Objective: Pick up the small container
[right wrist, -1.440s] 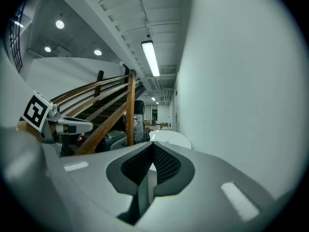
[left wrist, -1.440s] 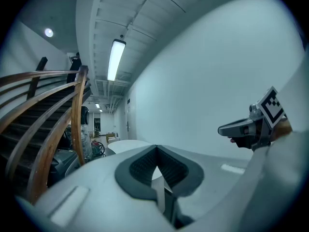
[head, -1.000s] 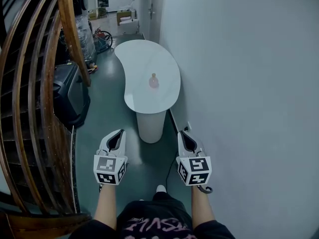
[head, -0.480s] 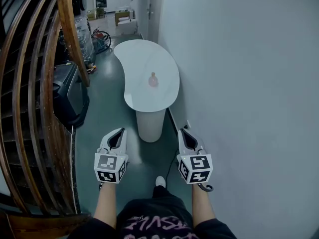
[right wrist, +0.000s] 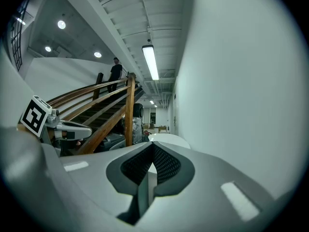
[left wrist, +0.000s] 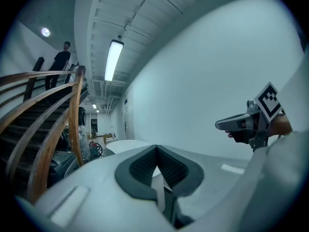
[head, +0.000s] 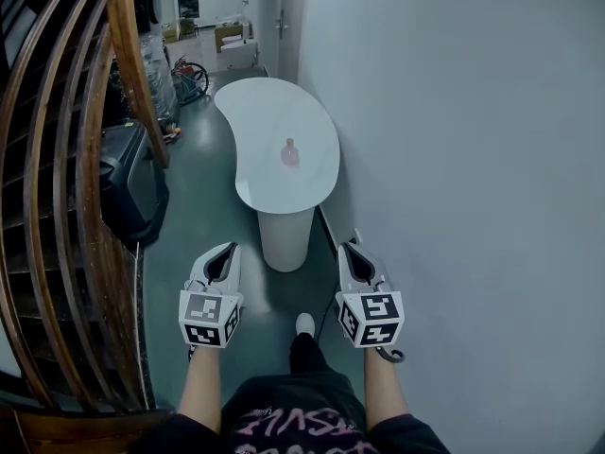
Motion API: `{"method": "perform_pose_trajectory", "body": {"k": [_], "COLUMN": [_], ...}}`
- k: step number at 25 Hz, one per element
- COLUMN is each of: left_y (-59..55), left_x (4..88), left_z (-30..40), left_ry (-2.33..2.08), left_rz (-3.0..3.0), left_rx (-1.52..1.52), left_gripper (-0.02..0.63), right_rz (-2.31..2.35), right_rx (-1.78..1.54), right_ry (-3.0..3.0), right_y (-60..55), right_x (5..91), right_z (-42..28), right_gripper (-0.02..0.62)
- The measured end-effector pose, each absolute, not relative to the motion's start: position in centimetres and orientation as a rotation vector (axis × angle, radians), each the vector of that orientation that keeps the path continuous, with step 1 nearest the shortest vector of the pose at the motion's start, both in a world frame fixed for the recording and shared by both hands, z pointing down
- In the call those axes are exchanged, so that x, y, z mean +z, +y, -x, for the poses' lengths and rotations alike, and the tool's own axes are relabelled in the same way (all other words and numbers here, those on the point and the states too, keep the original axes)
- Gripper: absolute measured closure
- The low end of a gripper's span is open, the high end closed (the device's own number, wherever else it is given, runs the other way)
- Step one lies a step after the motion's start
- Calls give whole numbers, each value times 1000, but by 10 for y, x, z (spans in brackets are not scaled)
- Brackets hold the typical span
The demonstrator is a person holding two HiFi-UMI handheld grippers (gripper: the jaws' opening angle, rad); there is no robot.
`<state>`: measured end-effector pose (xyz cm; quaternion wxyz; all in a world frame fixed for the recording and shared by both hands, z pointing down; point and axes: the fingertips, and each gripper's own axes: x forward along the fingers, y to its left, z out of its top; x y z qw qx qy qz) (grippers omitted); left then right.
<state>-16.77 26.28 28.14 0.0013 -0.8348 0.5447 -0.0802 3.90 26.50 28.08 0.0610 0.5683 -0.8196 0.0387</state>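
Left gripper (head: pixel 225 253) and right gripper (head: pixel 348 252), jaws pressed together and empty, held near; small container (head: pixel 290 153) stands far off on the white worktop (head: pixel 274 121), details indistinct.

Cool, dim, bluish light fills every view. A long white fluorescent ceiling tube (left wrist: pixel 114 57) and round recessed ceiling spotlights (right wrist: pixel 61 24) glare, blown out. The glossy white kidney-shaped tabletop (head: pixel 284 121) shows a soft sheen; the small pink container (head: pixel 290 153) on it looks tiny and soft. Both gripper views bulge fisheye-like, corners black, near foreground blurred.
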Motion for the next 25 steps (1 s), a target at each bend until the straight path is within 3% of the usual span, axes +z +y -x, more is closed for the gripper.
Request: {"method": "perform_pose_trajectory", "body": {"k": [25], "left_y": [238], "left_x": [292], "left_z": [171], "left_ry": [1716], "left_rz": [2620], "left_rx": [-267], "left_gripper": [606], "right_rz": [-1700], "right_rx": [143], "right_ry": [-2489], "right_y": [235], "right_x": [294], "right_z": [-32], "right_gripper": [583]}}
